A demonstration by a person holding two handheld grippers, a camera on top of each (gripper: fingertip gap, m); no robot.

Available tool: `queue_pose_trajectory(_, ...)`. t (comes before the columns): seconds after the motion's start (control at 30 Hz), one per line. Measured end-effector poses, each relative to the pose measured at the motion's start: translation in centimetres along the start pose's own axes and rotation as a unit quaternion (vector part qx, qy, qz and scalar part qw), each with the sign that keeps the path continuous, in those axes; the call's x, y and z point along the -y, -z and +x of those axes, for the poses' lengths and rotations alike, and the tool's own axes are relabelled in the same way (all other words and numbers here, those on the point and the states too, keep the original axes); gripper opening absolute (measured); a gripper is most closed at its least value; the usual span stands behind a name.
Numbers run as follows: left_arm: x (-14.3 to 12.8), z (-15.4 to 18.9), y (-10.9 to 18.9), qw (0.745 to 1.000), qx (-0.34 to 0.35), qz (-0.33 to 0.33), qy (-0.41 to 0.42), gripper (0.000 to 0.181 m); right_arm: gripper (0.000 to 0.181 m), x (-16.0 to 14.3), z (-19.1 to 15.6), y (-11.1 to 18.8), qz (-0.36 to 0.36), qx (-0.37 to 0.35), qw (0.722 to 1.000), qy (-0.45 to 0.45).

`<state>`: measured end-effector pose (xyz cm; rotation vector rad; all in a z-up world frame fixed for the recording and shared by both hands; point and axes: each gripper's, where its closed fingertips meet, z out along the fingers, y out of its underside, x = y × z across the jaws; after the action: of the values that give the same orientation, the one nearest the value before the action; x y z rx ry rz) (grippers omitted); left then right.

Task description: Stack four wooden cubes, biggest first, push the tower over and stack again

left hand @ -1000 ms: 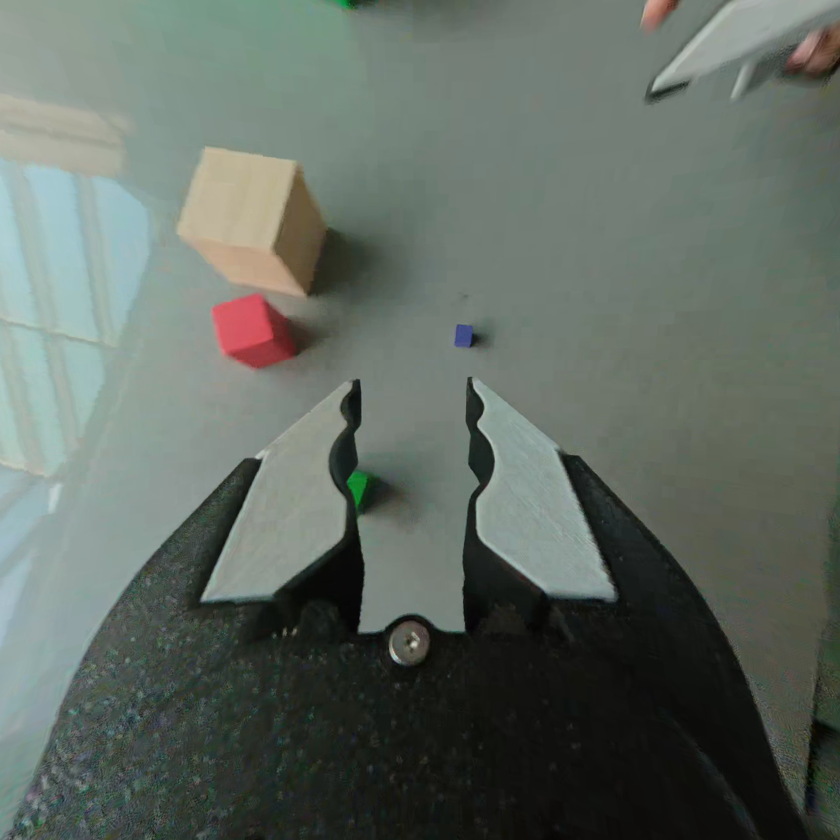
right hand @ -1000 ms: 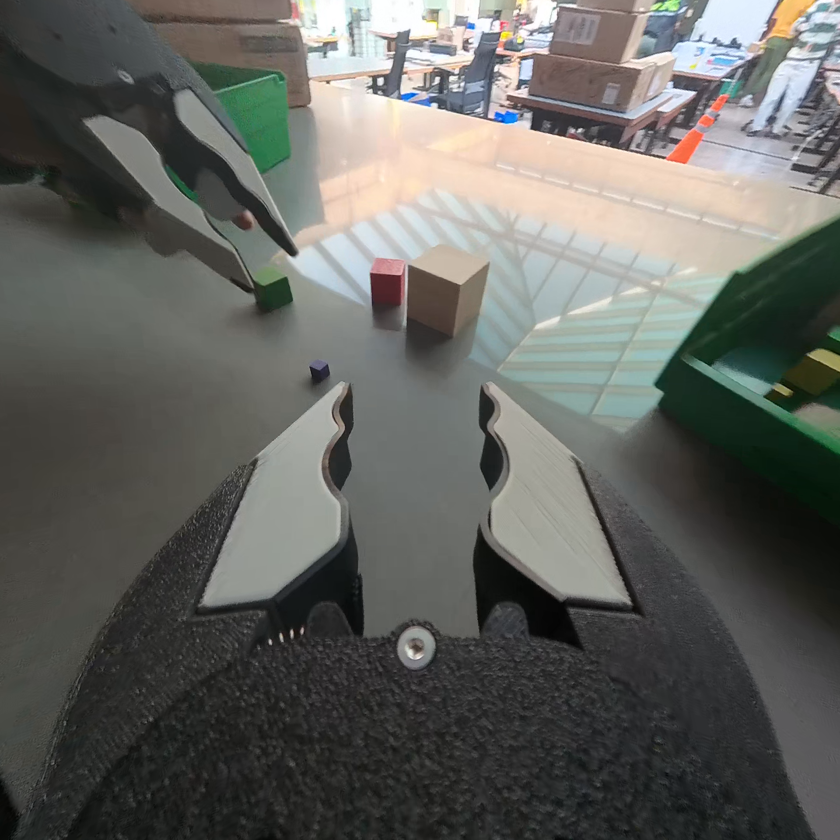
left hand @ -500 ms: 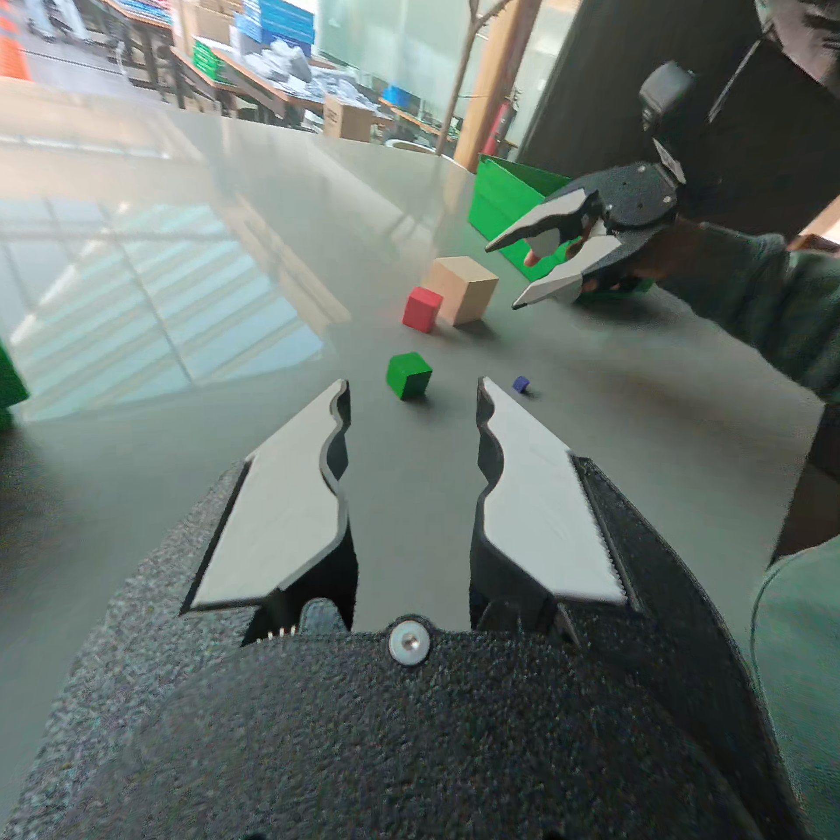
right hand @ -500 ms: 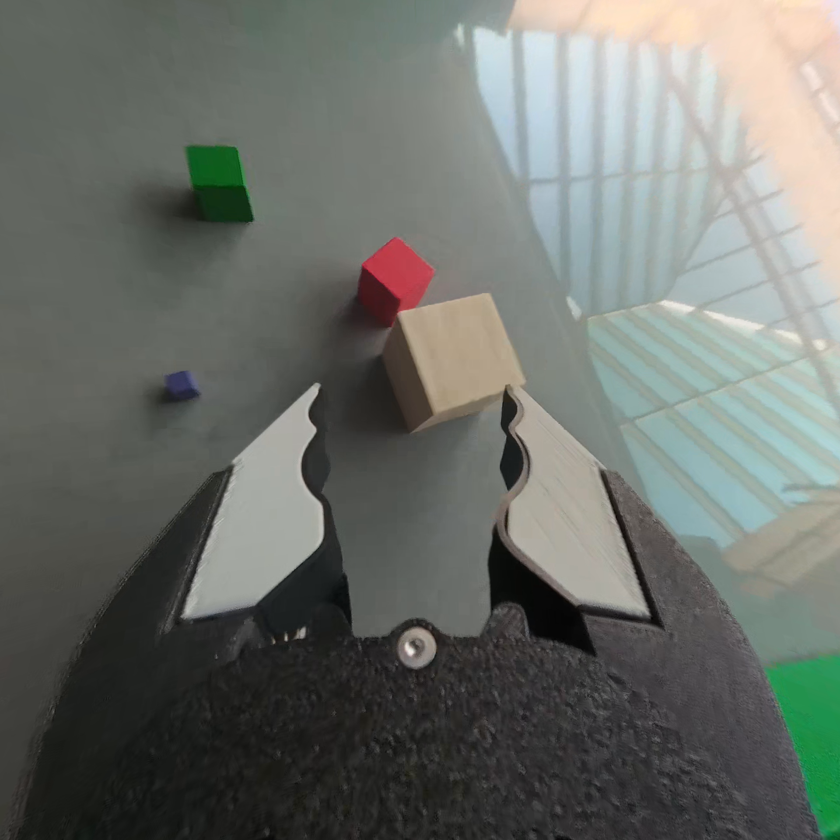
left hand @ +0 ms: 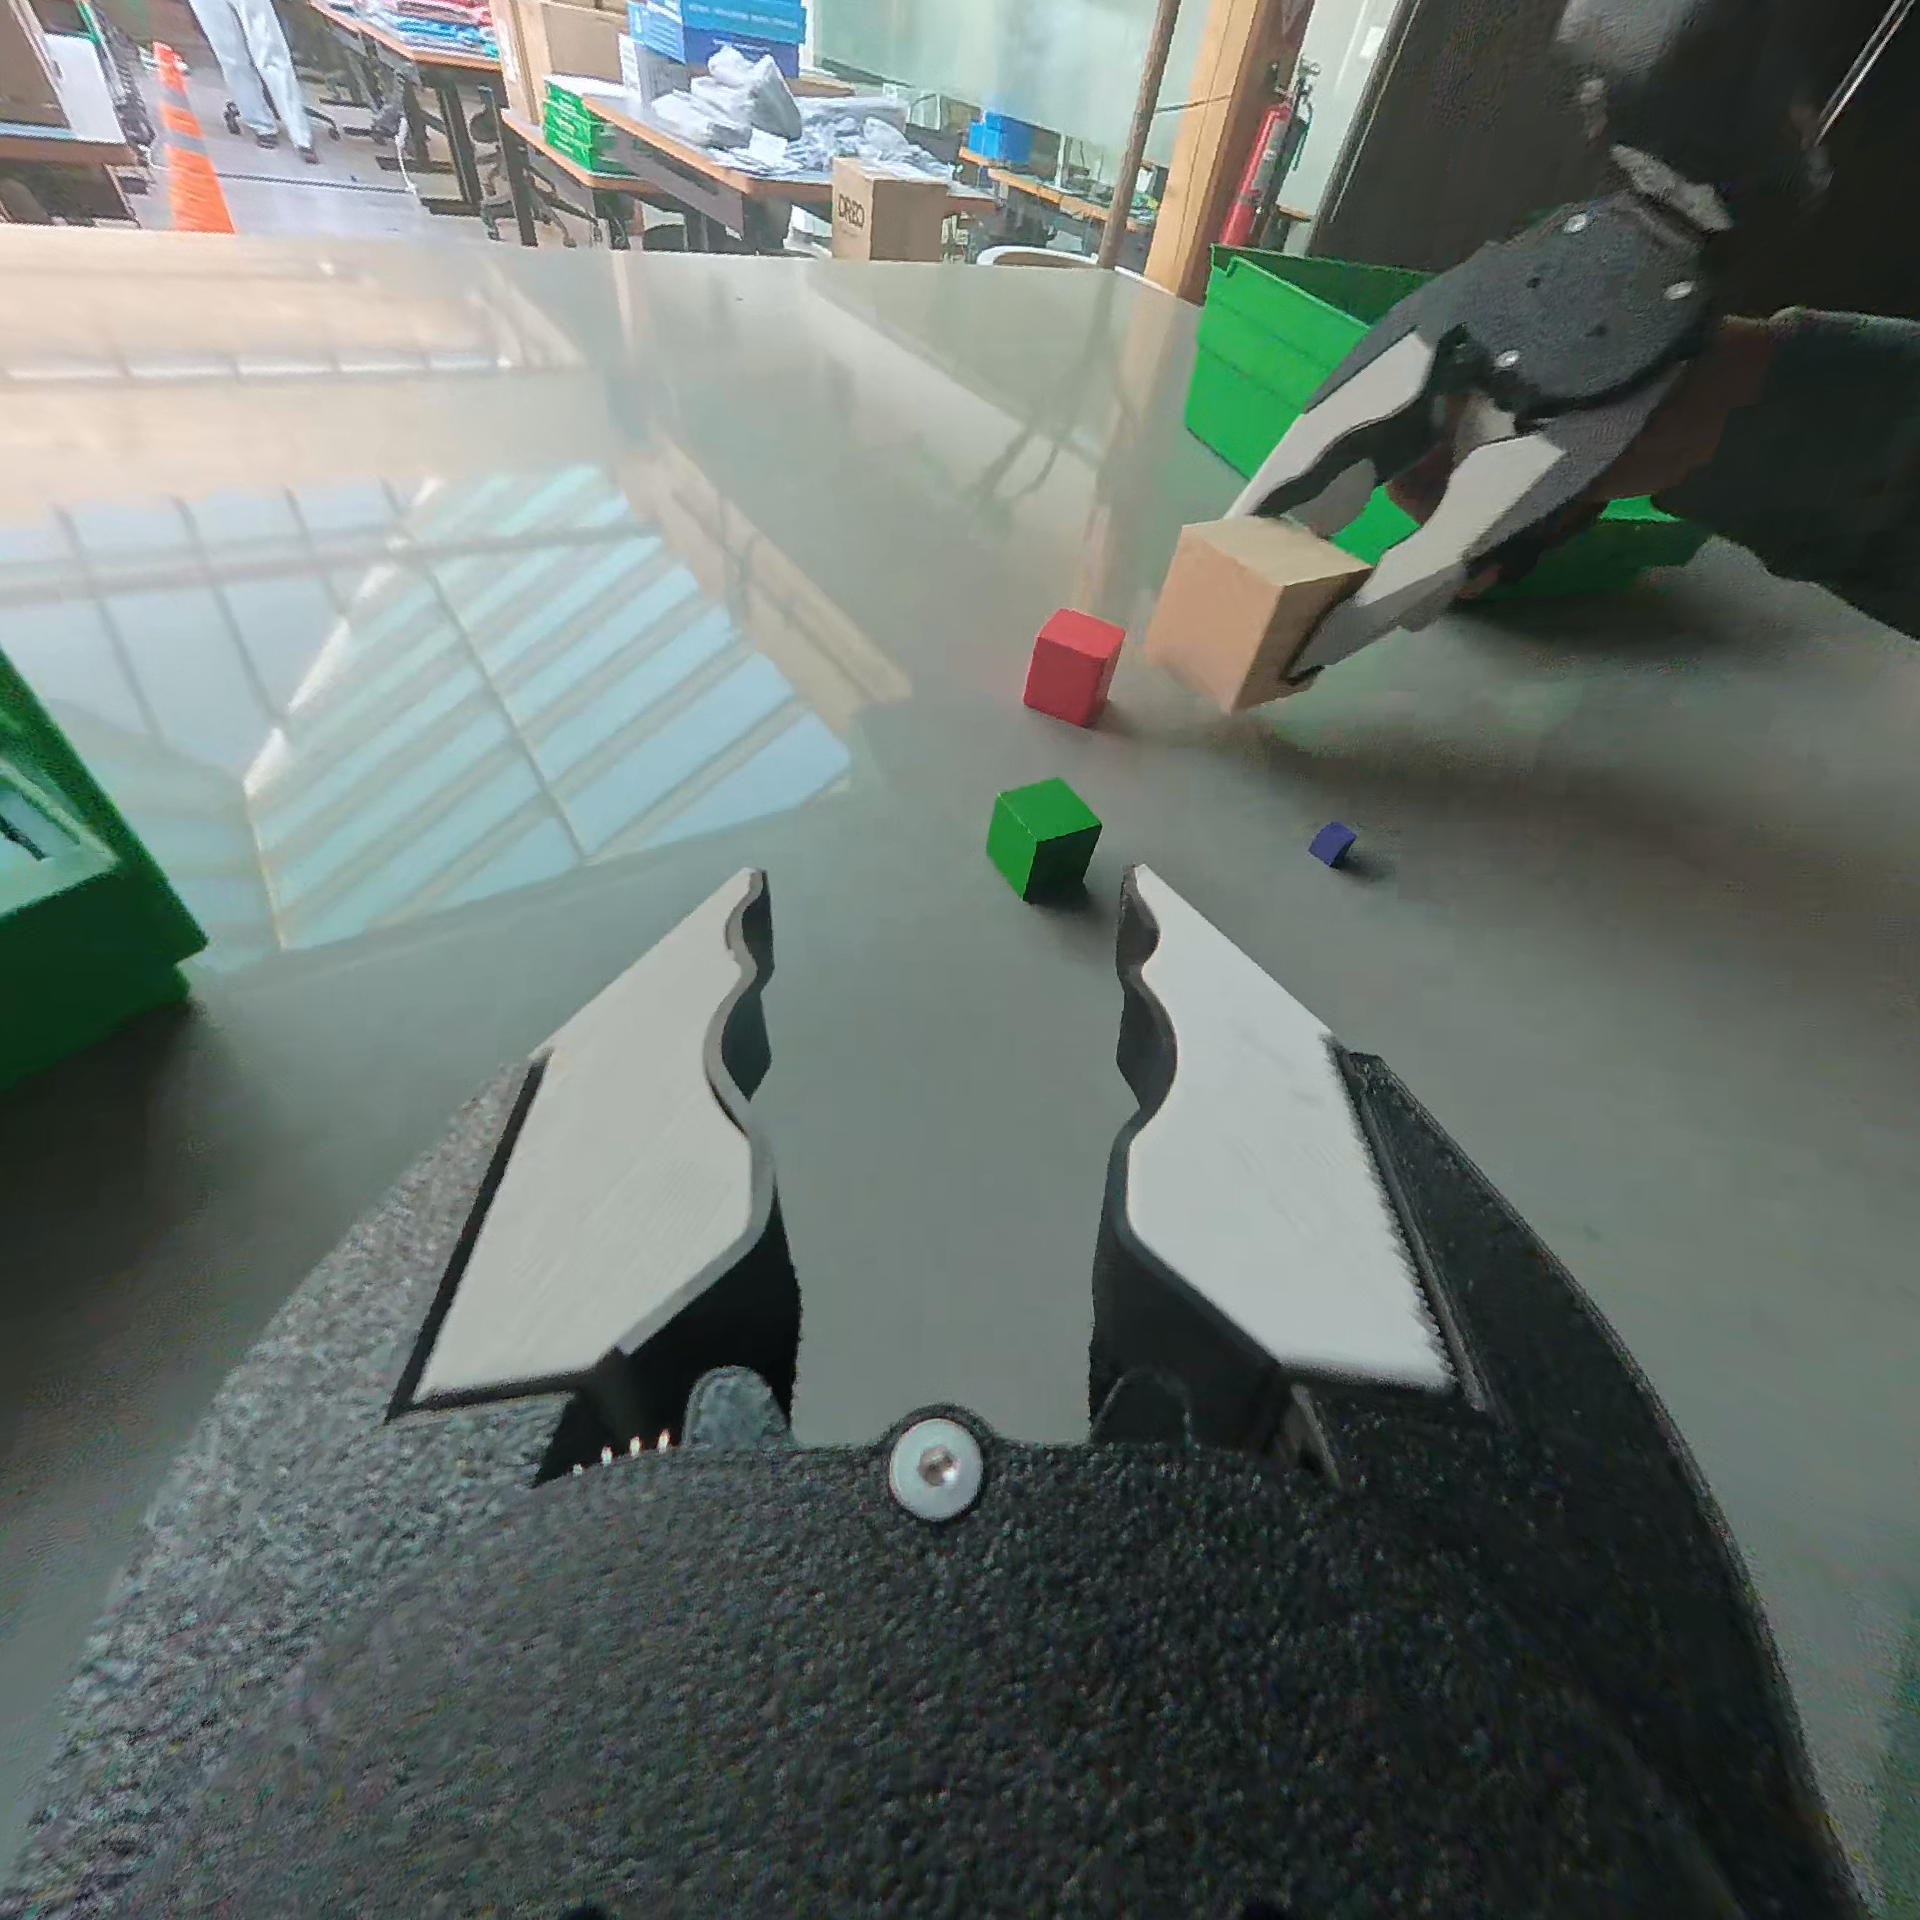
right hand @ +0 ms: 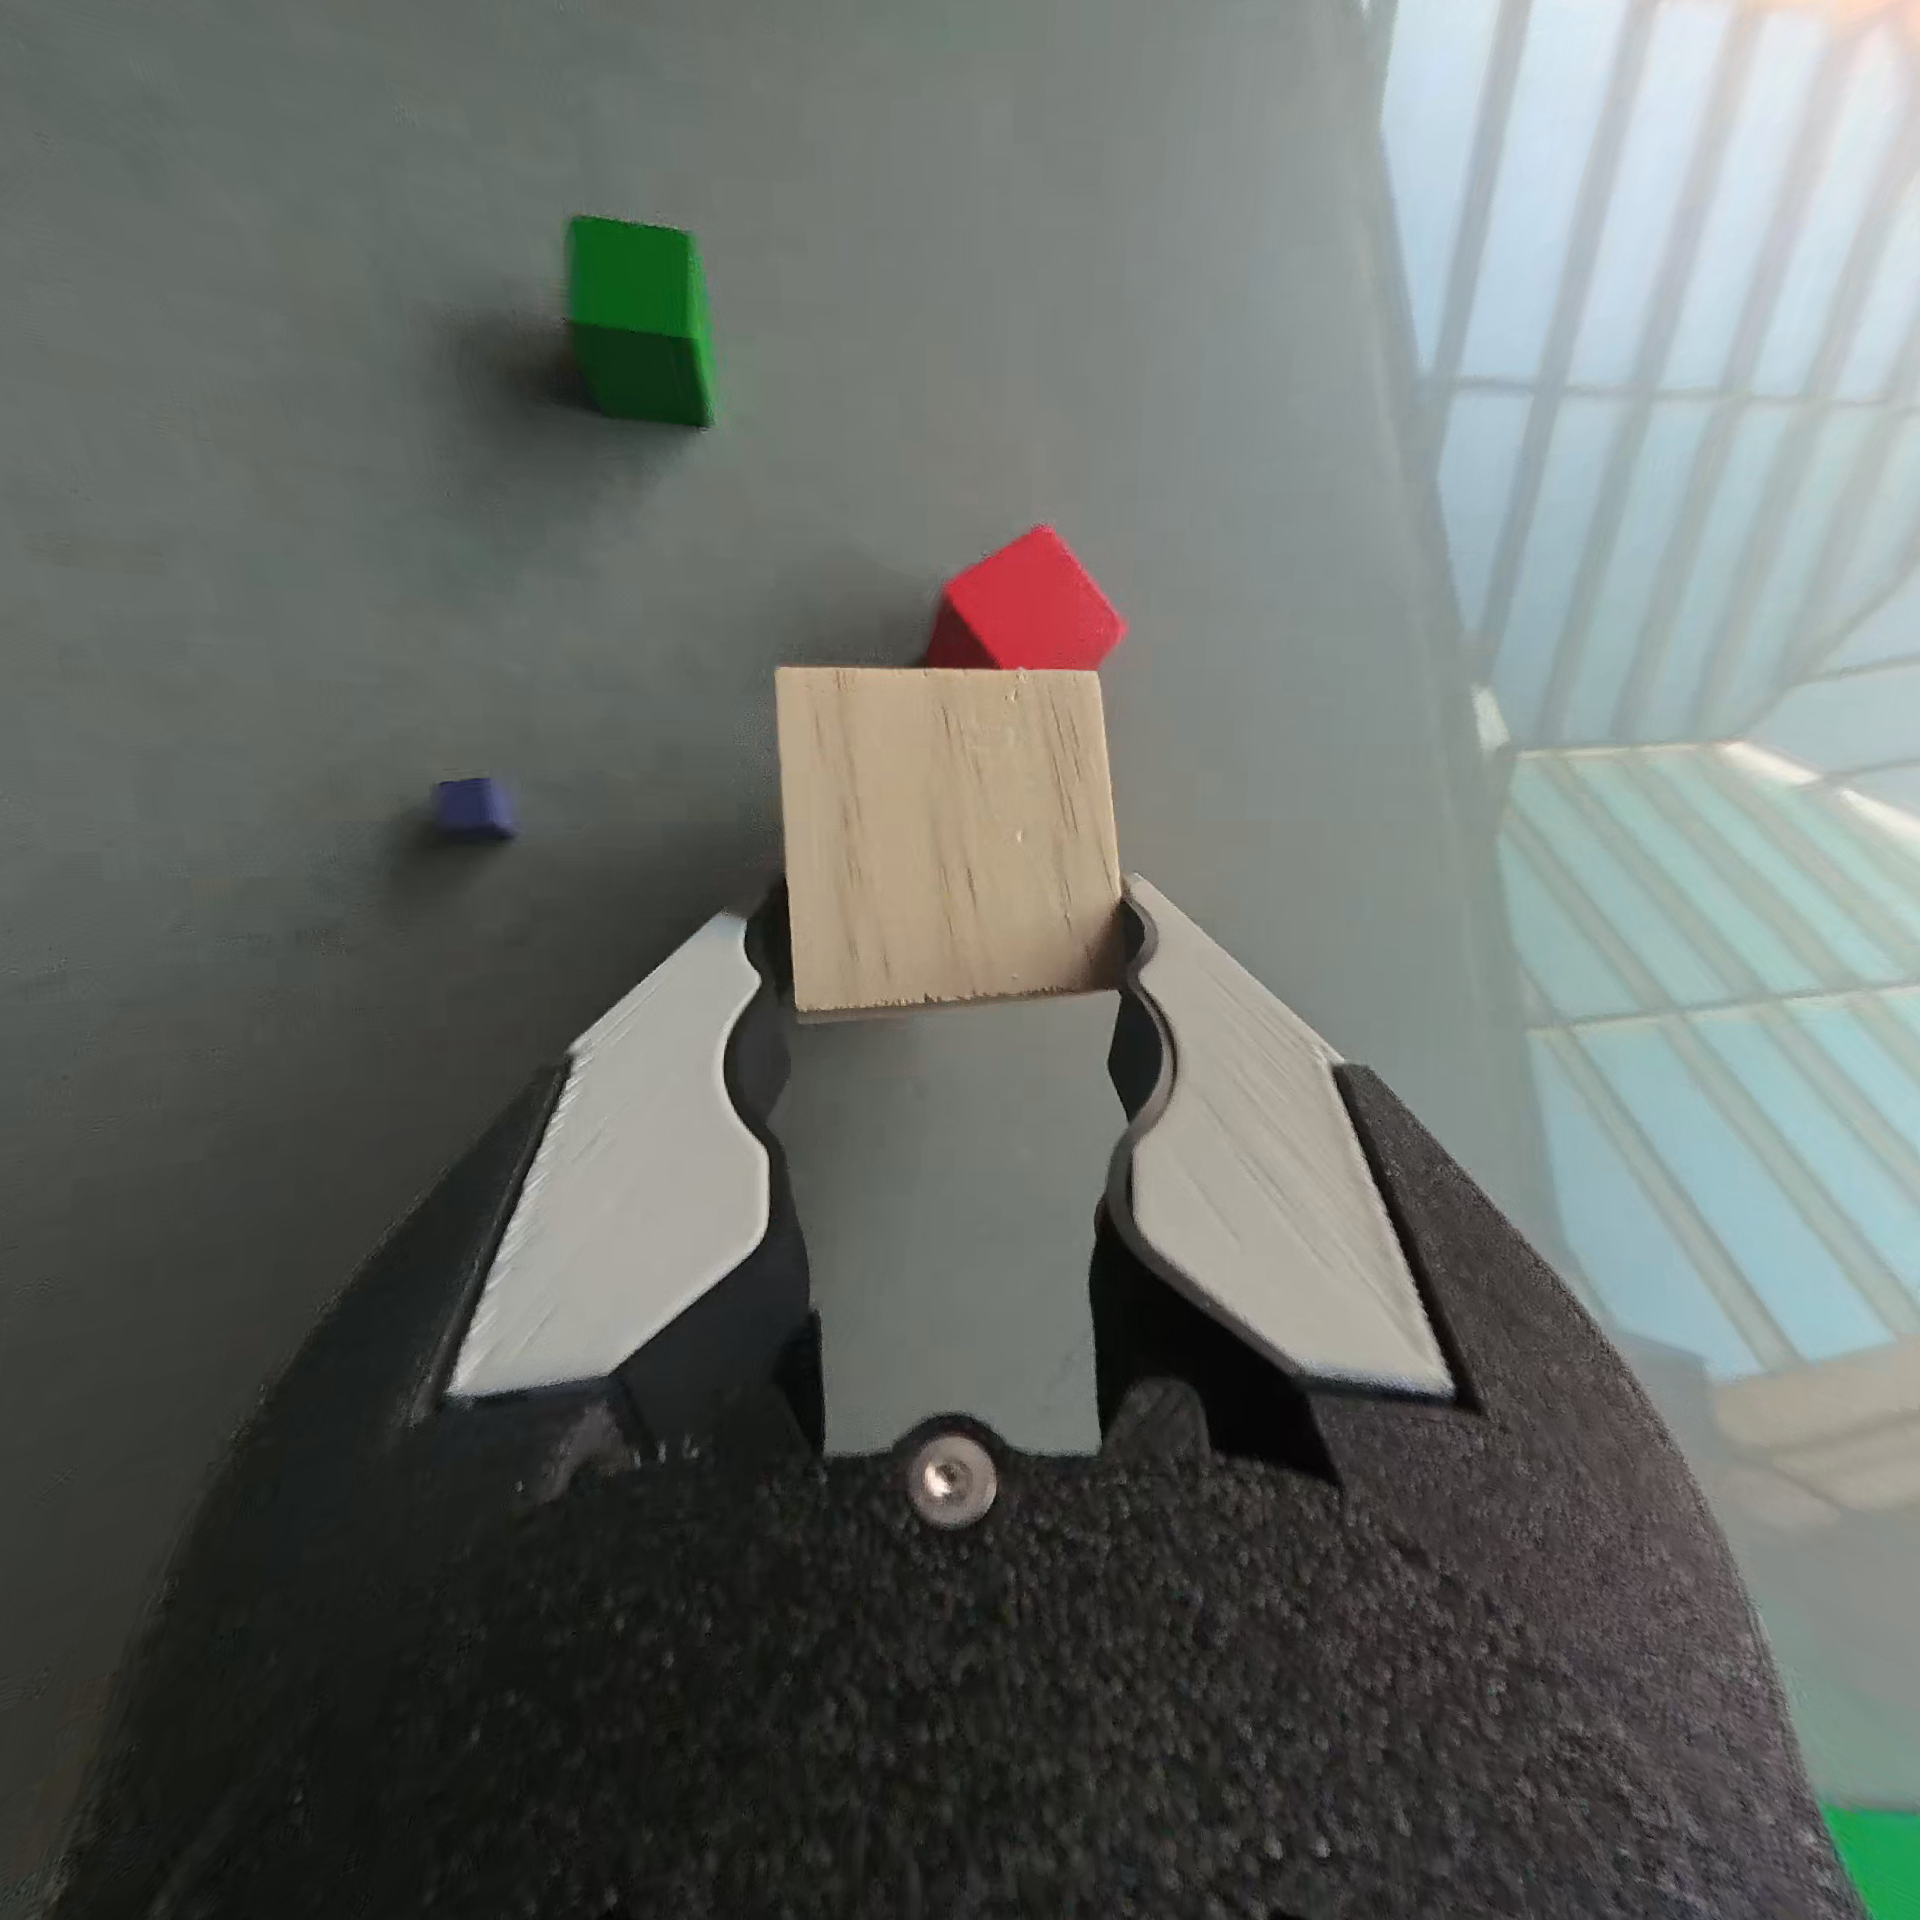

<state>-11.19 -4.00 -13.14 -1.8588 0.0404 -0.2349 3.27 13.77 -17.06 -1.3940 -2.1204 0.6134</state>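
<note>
The right gripper has its jaws closed around the near end of the wooden cube, which looks tilted above the grey bench in the left wrist view. The left gripper hangs over the bench with jaws open and empty. Nearest to it is the green cube, then the red cube beside the wooden one and 1 tiny blue cube to the right.

Left camera low, level; right looks steeply down; both share the blocks.
</note>
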Motion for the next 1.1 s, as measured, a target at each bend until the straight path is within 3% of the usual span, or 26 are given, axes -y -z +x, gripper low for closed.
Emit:
queue_pose_trajectory(0.17,0.5,0.5,-1.5,1.0,-0.016,-0.003,-0.012,0.068,0.061,-1.1,-3.4,0.7,-0.014,0.004,1.0,-0.004)
queue_pose_trajectory(0.43,1.1,1.8,-2.6,0.999,-0.037,-0.004,-0.025,0.069,0.061,-2.3,-3.9,-0.3,-0.01,0.005,1.0,-0.016)
queue_pose_trajectory(0.5,1.0,1.9,-2.4,0.999,-0.04,-0.006,-0.023,0.069,0.074,-2.5,-4.1,-0.4,-0.019,0.006,1.0,-0.02)
queue_pose_trajectory(0.6,0.8,1.7,-2.0,0.999,-0.039,-0.009,-0.018,0.068,0.079,-1.1,-4.1,0.7,0.019,0.008,0.999,-0.043)
queue_pose_trajectory(0.7,0.5,1.5,-1.8,0.999,-0.037,-0.007,-0.014,0.068,0.072,1.2,-2.7,2.5,0.062,0.004,0.997,-0.056)
queue_pose_trajectory(0.83,0.7,1.7,-1.8,0.999,-0.042,0.0,-0.012,0.068,0.056,2.7,-0.1,2.4,0.03,0.0,1.0,0.007)
queue_pose_trajectory(0.97,1.3,1.8,-1.6,0.999,-0.038,0.02,-0.009,0.069,0.054,3.9,1.2,-0.3,-0.016,0.042,0.995,0.093)
queue_pose_trajectory(1.1,1.2,1.6,-0.8,0.999,-0.024,0.025,-0.015,0.069,0.056,3.0,1.6,-3.3,-0.088,0.095,0.977,0.171)
